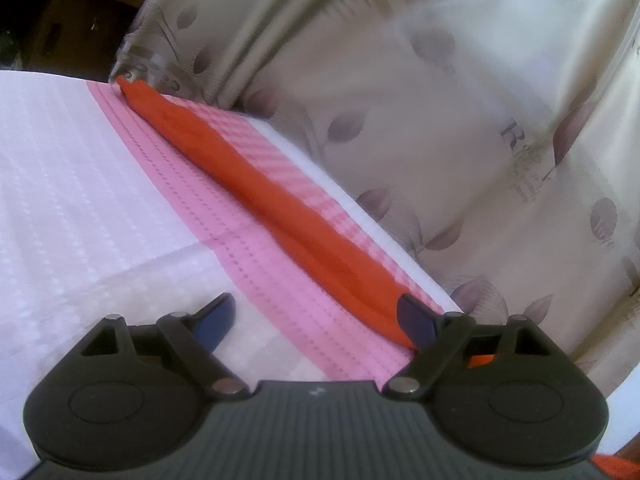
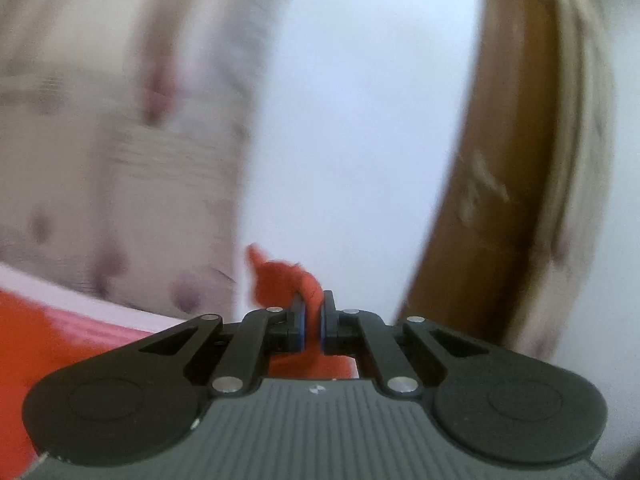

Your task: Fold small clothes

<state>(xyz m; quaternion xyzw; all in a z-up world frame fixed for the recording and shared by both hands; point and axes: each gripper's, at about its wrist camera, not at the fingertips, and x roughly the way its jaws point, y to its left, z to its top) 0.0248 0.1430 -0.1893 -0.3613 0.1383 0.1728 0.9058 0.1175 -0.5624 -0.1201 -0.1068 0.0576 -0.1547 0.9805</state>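
- The right tool [image 2: 313,316] is pinching a bunched bit of the orange-red garment [image 1: 280,200], jaws nearly together on the fabric.
- The left tool [image 1: 320,320] is sitting wide apart and holding nothing, its right finger touching the garment's near end.
- The garment is lying as a long narrow strip on the pink towel [image 1: 224,216] along the desk's far edge, next to the curtain [image 1: 440,120].
- Looks like mid-fold; next I'd guess the left one needs to be grabbing that near end.
- The right view is really blurry, so it's hard to tell which part it's gripping.

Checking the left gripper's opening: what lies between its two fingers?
In the left wrist view, only bare tablecloth lies between the open left gripper fingers; the orange garment touches the right finger.
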